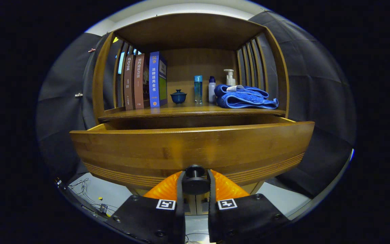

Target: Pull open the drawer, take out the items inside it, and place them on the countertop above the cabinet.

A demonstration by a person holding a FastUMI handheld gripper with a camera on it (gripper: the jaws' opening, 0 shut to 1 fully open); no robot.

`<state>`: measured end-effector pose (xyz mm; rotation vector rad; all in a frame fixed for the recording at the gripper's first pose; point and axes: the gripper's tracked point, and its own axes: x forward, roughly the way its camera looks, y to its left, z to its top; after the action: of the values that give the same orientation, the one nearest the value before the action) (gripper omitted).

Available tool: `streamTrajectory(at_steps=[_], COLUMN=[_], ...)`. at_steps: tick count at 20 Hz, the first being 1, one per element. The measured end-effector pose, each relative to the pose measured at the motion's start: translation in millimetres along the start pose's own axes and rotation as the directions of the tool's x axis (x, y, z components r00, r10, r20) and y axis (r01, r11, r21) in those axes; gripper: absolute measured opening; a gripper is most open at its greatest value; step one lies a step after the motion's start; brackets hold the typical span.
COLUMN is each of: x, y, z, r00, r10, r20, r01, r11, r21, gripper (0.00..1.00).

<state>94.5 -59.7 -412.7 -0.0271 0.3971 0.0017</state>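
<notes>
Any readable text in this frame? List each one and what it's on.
"民事" and "法律适用全书": spine of the blue book.
Two brown books: spine print too blurred to read with confidence.
Bottles: any print is too small to read.
Gripper, shut on the drawer knob: square coded markers, no words.

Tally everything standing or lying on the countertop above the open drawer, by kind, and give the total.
Upright books: 4
Small dark-blue lidded cup: 1
Bottles, meaning a tall clear-blue one, a white one with a blue cap and a white pump bottle: 3
Folded blue towel: 1
Total: 9
</notes>
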Motion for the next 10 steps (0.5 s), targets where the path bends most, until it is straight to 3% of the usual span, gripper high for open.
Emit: streamTrajectory(at_steps=[10], x=[-62], y=[-4], z=[-13], r00=[1.0], r10=[0.008], r20=[0.006], r01=[-0.008], r11=[1.0], r21=[-0.013], gripper=[0.3])
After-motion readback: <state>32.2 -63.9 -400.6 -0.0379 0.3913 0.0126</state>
